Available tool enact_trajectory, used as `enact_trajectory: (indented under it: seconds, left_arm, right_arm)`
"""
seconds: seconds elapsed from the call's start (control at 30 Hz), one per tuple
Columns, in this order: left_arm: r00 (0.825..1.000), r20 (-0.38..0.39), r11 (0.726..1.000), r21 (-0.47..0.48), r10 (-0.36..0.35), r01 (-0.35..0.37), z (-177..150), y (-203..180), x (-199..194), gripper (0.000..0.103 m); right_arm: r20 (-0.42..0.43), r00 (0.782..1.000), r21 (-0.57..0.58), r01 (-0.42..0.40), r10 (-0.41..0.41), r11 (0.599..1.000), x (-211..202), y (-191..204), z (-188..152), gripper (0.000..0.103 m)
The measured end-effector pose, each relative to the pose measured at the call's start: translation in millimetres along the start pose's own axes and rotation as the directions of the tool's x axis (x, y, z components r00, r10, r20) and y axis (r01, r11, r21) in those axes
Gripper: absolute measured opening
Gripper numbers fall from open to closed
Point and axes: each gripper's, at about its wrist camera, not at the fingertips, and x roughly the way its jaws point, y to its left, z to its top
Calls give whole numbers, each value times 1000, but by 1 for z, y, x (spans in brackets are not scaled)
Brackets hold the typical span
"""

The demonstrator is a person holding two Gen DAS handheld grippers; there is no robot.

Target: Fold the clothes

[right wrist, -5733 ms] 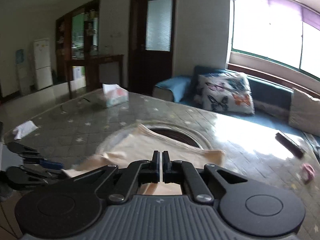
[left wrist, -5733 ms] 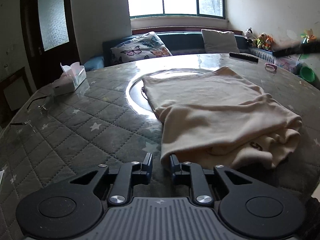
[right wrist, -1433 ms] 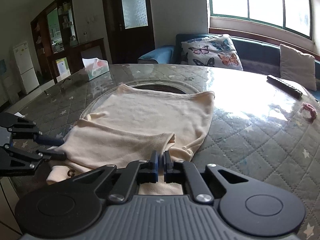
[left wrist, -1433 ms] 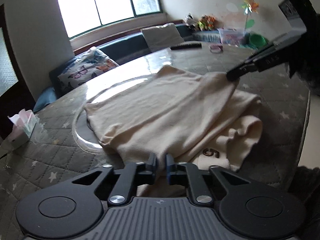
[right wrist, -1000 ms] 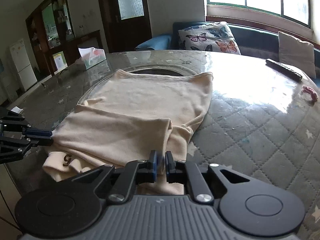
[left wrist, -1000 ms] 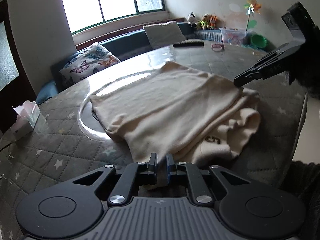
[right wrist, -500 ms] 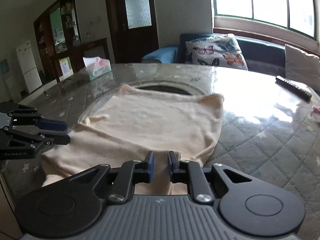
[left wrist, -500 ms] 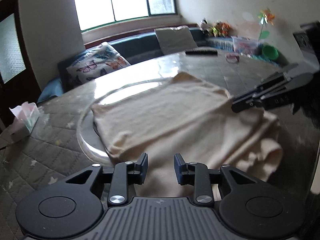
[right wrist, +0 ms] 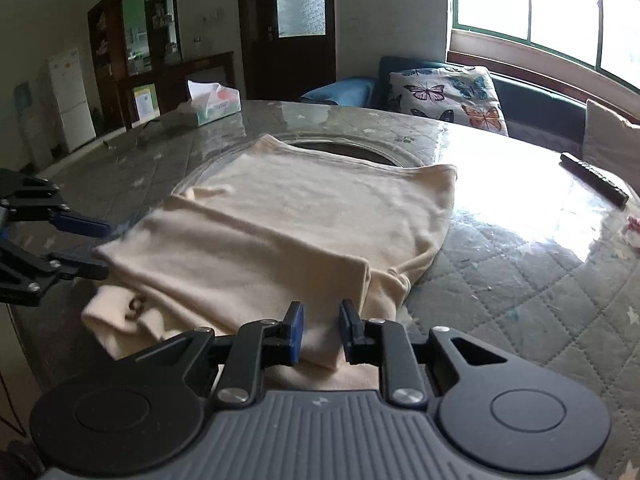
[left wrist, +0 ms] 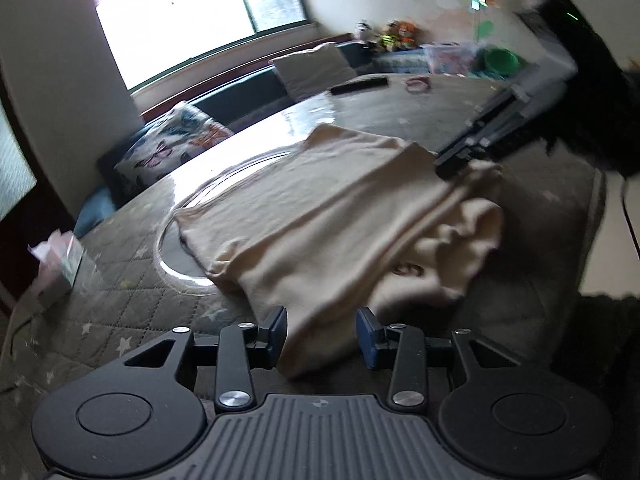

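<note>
A cream garment [left wrist: 332, 216] lies folded over itself on the quilted table, its near part bunched with a small dark print showing. In the right wrist view the same garment [right wrist: 304, 232] has its top layer folded toward me. My left gripper [left wrist: 320, 330] is open, its fingers either side of the garment's near corner, holding nothing. My right gripper [right wrist: 319, 332] is open over the opposite near corner. The right gripper shows in the left wrist view [left wrist: 456, 162] at the garment's far right edge. The left gripper shows in the right wrist view [right wrist: 90, 246] at the garment's left edge.
The table [right wrist: 520, 280] has a quilted star cover under glass and a round glass turntable [left wrist: 176, 240]. A tissue box [right wrist: 214, 106] stands at the far left. A black remote [right wrist: 596, 184] and a pink item [right wrist: 634, 226] lie at the right. A sofa with a butterfly cushion [right wrist: 448, 94] stands behind.
Both grippers were shut on the garment's near corners a second ago and have opened and let go. The folded layer now rests on the table. The left view has swung and blurred.
</note>
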Motion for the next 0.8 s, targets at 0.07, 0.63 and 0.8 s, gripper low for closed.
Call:
enact_trajectory:
  seconds: [0.07,0.63,0.8]
  left_arm:
    - [1000,8,999,34,-5,4,-1,-8,-2,43]
    - [992,112,998,21,-63,61,21,-17,13,11]
    - [991,115,993,-93,-63,74,38,7,22,10]
  right_arm:
    - [-4,1000,-8,3,-3,1000,-3,0,-1,22]
    - [-13,1000,-223,-23,21,975,-44,21,-10,59]
    - [2,999,-340,-37,41,940,-48,35,-16,77]
